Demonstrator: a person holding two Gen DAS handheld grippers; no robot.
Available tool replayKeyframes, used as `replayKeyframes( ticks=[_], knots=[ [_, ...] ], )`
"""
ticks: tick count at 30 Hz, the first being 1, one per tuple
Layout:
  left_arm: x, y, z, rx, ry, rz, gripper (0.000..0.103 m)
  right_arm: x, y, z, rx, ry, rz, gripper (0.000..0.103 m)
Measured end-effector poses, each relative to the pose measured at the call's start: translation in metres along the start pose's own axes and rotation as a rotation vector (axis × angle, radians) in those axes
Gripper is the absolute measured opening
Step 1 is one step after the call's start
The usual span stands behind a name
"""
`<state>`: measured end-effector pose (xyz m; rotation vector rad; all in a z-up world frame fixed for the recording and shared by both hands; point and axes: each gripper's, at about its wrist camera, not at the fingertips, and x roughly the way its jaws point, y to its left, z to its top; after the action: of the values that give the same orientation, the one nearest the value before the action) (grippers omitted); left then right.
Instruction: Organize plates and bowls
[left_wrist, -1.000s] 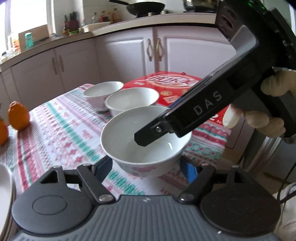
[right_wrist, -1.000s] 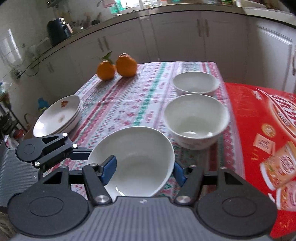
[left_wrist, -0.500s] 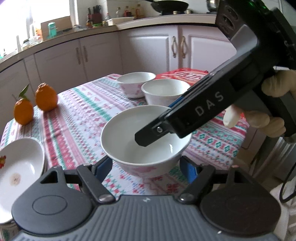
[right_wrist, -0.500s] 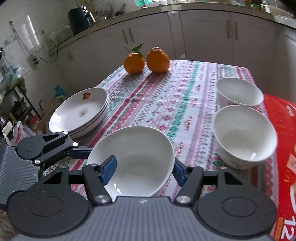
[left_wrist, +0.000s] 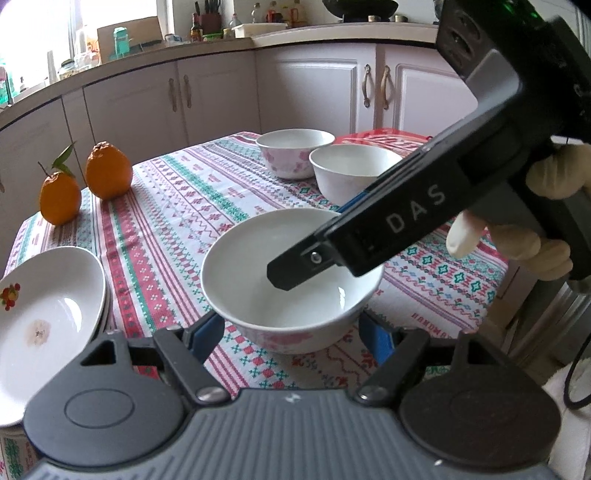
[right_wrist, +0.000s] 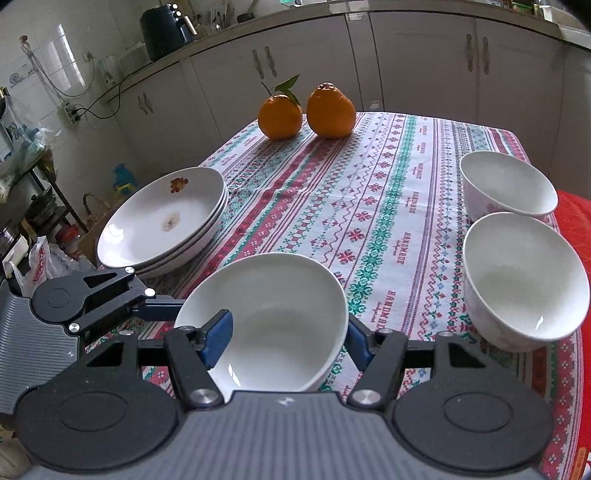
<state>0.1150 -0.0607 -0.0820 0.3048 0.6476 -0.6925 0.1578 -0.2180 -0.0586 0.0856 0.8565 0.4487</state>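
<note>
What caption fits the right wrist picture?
Two hand-held grippers hold a bowl between stacked plates and two bowls.

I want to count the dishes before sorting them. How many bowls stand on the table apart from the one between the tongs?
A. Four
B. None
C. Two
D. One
C: in the right wrist view, besides the held bowl, a near bowl and a far bowl stand at the right side of the tablecloth; the other dishes are stacked plates.
</note>
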Motion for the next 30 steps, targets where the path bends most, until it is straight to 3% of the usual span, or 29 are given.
replayKeyframes(
  ticks=[9, 11, 13, 18, 24, 30],
  knots=[
    [0.001, 0.0, 0.0, 0.003, -0.001, 0.003, 0.08, 0.0, 0.0, -0.001, -0.005, -0.006, -0.003, 0.07],
    [0.001, 0.0, 0.0, -0.001, 0.002, -0.012, 0.085, 0.001, 0.0, -0.001, 0.001, -0.007, 0.003, 0.071],
    [0.001, -0.001, 0.001, -0.009, -0.001, -0.022, 0.09, 0.0, 0.0, -0.001, -0.002, -0.015, 0.001, 0.078],
    [-0.005, -0.004, 0.002, 0.009, 0.003, -0.018, 0.09, -0.012, 0.001, 0.0, -0.019, -0.063, -0.019, 0.097],
    [-0.021, -0.005, 0.005, 0.044, 0.028, -0.006, 0.09, -0.032, -0.003, -0.001, -0.036, -0.101, -0.032, 0.099],
    [-0.036, -0.009, 0.031, 0.086, 0.079, -0.011, 0.09, -0.065, -0.015, -0.008, -0.074, -0.172, -0.087, 0.103]
  ],
)
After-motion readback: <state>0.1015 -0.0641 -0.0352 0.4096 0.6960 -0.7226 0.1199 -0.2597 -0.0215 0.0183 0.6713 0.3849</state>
